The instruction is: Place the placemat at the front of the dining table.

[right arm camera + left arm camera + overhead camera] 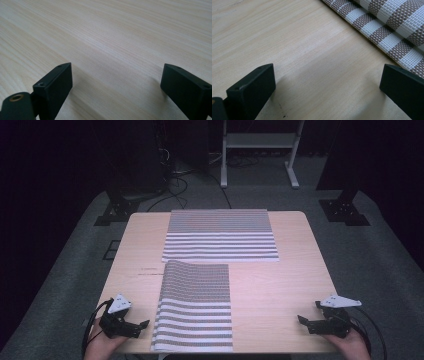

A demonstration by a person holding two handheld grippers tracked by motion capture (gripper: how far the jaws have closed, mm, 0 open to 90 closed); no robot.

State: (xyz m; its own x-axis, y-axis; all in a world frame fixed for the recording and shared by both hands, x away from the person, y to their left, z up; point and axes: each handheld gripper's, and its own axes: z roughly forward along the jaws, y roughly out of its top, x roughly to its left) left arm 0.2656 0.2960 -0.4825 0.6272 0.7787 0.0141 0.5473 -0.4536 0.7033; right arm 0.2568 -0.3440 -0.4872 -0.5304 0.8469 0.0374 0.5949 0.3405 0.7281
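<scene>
Overhead, two striped mats (195, 307); left tool (327, 82) sees one.

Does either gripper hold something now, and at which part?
Nothing is held. The left gripper and the right gripper are open on the table, beside the near striped mat.

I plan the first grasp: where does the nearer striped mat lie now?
In the high view the nearer striped mat lies at the table's front edge, just right of the left gripper.

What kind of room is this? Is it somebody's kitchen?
Probably not a kitchen; it looks like a lab or recording room. A bare wooden table stands on grey carpet, with loose cables and equipment stands in the dark behind.
</scene>
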